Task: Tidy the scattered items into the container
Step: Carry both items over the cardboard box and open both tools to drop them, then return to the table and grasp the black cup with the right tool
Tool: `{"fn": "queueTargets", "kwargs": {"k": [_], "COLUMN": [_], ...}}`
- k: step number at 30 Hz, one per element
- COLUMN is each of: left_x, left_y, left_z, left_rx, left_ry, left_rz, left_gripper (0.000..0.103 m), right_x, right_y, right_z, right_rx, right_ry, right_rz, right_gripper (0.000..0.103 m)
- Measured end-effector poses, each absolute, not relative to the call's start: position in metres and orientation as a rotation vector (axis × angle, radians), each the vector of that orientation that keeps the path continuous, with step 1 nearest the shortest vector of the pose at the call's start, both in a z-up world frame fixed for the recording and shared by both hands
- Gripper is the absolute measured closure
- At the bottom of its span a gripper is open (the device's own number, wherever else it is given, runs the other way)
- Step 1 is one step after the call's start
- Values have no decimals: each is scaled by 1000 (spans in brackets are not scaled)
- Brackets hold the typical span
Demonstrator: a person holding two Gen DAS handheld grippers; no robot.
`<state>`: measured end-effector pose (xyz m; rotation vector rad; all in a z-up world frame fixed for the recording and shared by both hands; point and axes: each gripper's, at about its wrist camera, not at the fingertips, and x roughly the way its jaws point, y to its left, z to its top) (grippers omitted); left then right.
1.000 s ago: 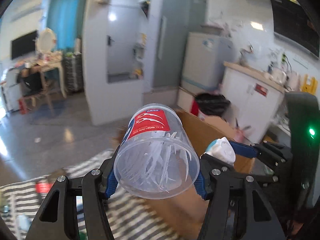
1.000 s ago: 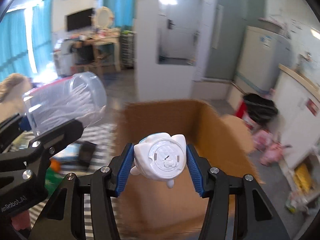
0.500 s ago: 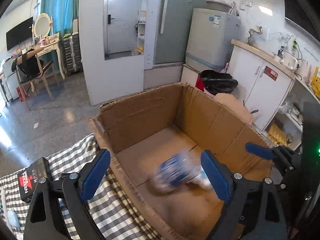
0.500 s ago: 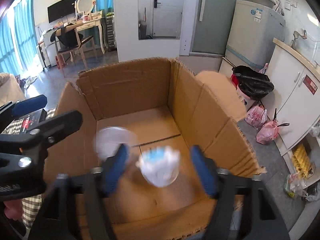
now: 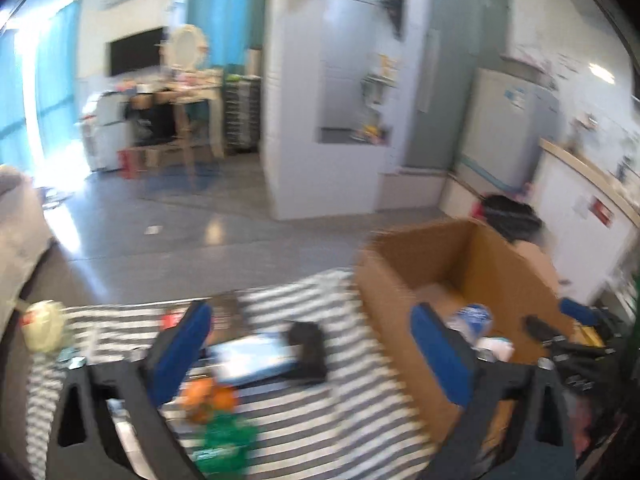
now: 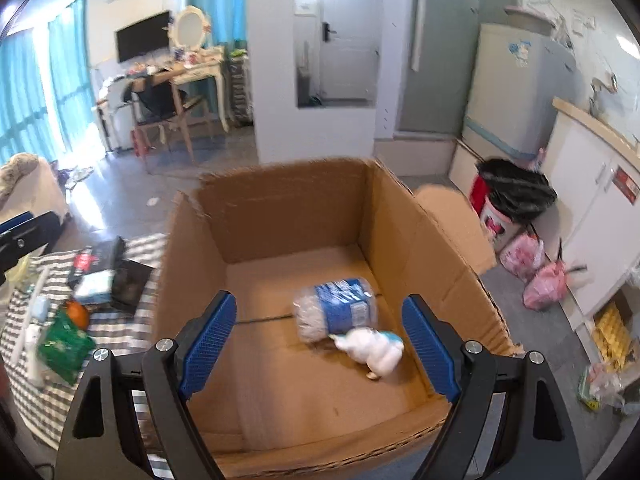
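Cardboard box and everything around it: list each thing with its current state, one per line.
cardboard box: open, flaps up, two items inside
clear plastic cup: on its side on the box floor
white toy: lying on the box floor, touching the cup
left gripper: open, holds nothing
right gripper: open, holds nothing
green packet: on the checked cloth, outside the box
black box: flat on the cloth, outside the box

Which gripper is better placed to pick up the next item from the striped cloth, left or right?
Left, probably. The left gripper is open above the striped cloth, close to the orange and black box. The right gripper, also open, faces the cardboard box.
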<state>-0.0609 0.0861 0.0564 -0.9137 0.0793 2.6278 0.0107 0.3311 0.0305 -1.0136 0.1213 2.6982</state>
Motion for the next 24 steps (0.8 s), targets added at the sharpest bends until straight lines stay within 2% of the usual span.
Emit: {"fn": "queueTargets", "kwargs": {"k": [4,10,13,17,24], "left_x": [-49,-34,-27,-30,-44], "left_y": [23,-45,-54,-62,-82], "left_z": [55,5,-23,-57,-69], "left_rx": [-939,-1075,-1123,-1221,-1226], "left_ry": [114,84,76,46,-4], "left_rz": [2797,2905,2895,2821,2808], "left_gripper": [0,0,0,0,0], "right_x": [10,-11,-28,-56,-104], "right_y": [290,220,191,179,163], "right_z": [47,33,16,-8,-37], "right_rx": [-978,-1083,-1144,-1221,-1295], "right_ry": [67,3,-40,-8,34], "right_rz": [2844,2982,2978,2928,2822], "right_gripper": [18,18,18,19,19]}}
